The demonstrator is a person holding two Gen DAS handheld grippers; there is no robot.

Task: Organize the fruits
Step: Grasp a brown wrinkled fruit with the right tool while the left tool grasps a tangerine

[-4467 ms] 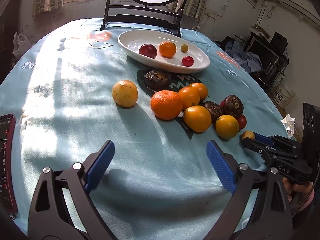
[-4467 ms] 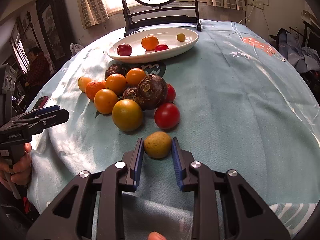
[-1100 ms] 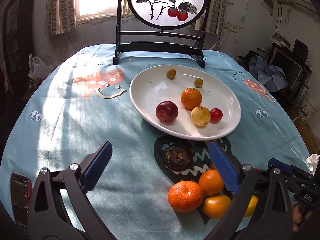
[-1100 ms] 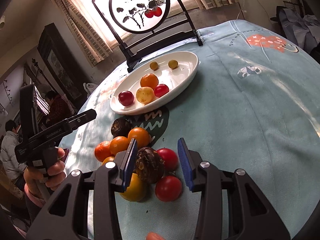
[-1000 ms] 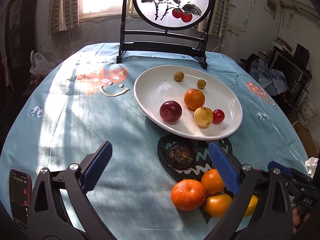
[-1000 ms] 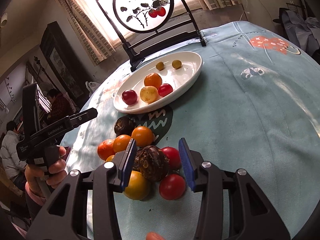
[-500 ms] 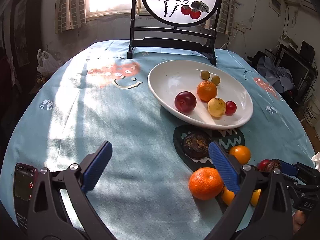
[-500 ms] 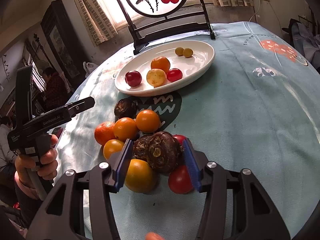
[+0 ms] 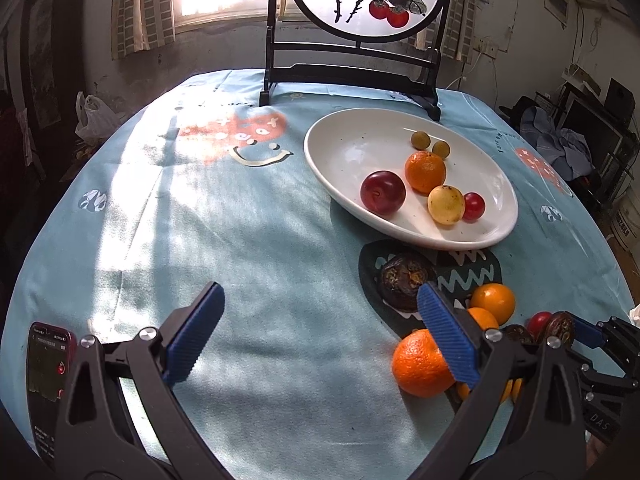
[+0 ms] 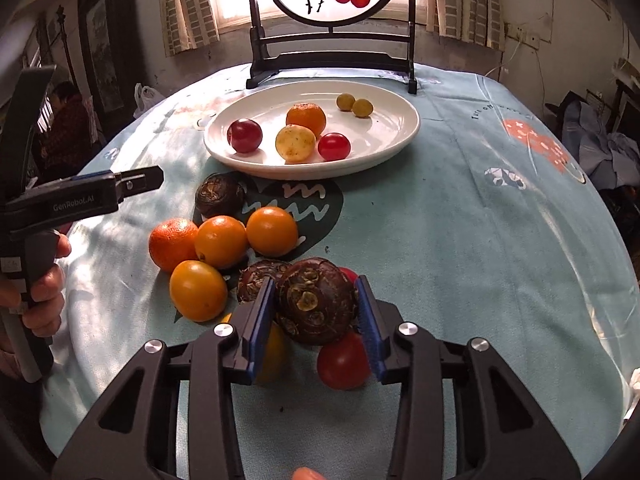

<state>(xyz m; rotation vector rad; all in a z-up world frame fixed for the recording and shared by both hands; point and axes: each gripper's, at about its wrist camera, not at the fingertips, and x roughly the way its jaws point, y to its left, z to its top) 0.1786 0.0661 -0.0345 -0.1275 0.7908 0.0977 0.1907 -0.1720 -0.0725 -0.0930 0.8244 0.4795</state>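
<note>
From the left wrist view, the left gripper (image 9: 318,330) is hovering over the light-blue tablecloth-covered round table (image 9: 240,240) with its blue-padded jaws spread wide and nothing between them. The white oval ceramic plate (image 9: 348,148) is sitting toward the table's far edge, holding a dark red plum (image 9: 383,192), an orange mandarin (image 9: 425,166), a yellow speckled fruit (image 9: 446,204), a small red cherry tomato (image 9: 473,205) and two small olive-green fruits (image 9: 430,143). A black-and-red phone (image 9: 48,364) is lying at the near left edge.

From the right wrist view, the right gripper (image 10: 316,314) is closing its jaws on a large dark brown knobbly round fruit (image 10: 314,306), its pads touching both sides, in the loose pile near the table's near edge. Orange citrus fruits (image 10: 224,240) and a red tomato (image 10: 344,362) are crowding just beside it.
</note>
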